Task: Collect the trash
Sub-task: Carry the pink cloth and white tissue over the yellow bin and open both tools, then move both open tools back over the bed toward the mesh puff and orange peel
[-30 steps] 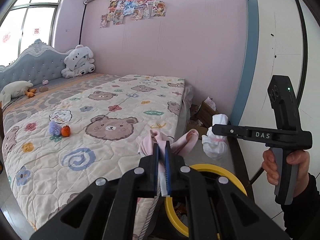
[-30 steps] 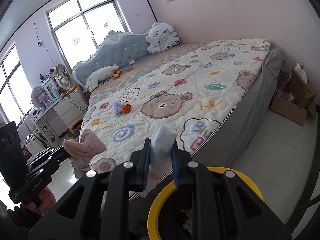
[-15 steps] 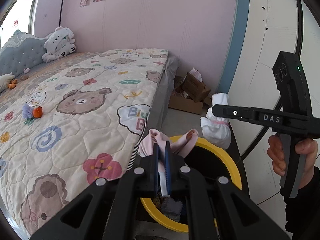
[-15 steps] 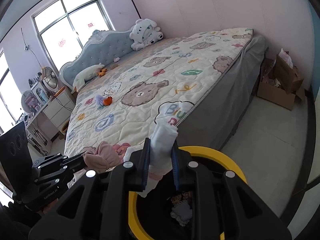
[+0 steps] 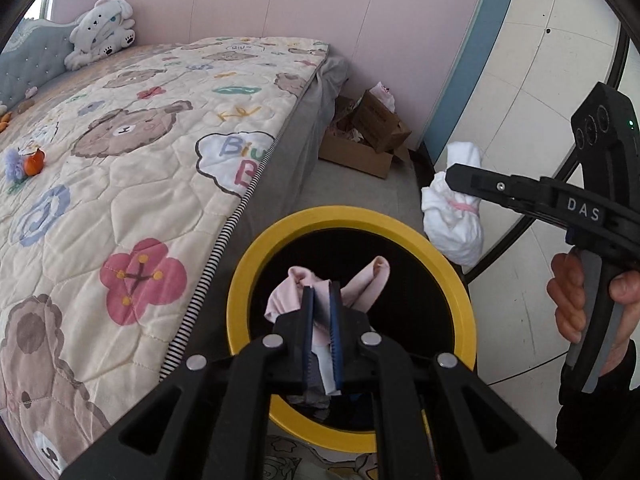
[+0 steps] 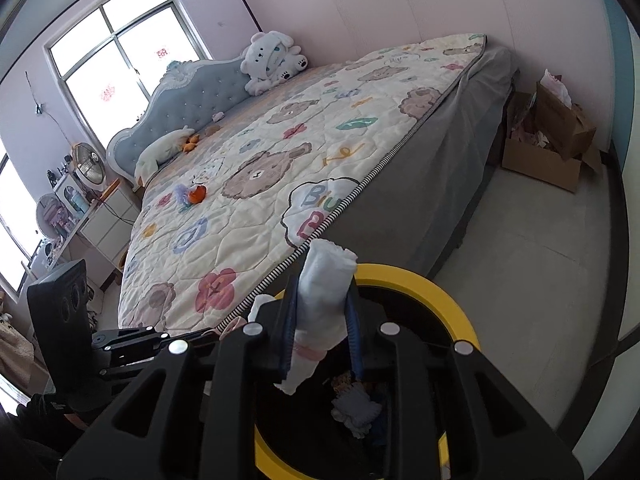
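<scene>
Beside the foot of the bed (image 5: 132, 184), a black bin with a yellow rim (image 5: 456, 280) stands on the pale floor, and both hand-held tools hang over its mouth. From the left wrist view, going left to right: the quilt with bears and flowers fills the nine o'clock side, a white plush toy (image 5: 102, 30) sits at eleven o'clock by the headboard, and a small orange and purple toy (image 5: 24, 162) lies on the quilt. At six o'clock the left gripper (image 5: 322, 304) has its fingers (image 5: 307, 320) pressed nearly together on a pink cloth (image 5: 288, 296), whose loose ends stick up over the bin's dark opening. Past the bin at one o'clock an open cardboard box (image 5: 360, 144) rests on the floor by the pink wall. At three o'clock the right gripper (image 5: 454, 178) reaches in from the side, held in a hand (image 5: 580, 300), with a white bundle (image 5: 452, 220) tied by a pink band between its tips. From the right wrist view that bundle (image 6: 320, 304) stands upright between the fingers (image 6: 354, 332), which have just been parting a little (whether the pads still press on it cannot be told); it hangs over the bin's rim (image 6: 448, 300), with crumpled rubbish (image 6: 356, 408) already lying inside below.
</scene>
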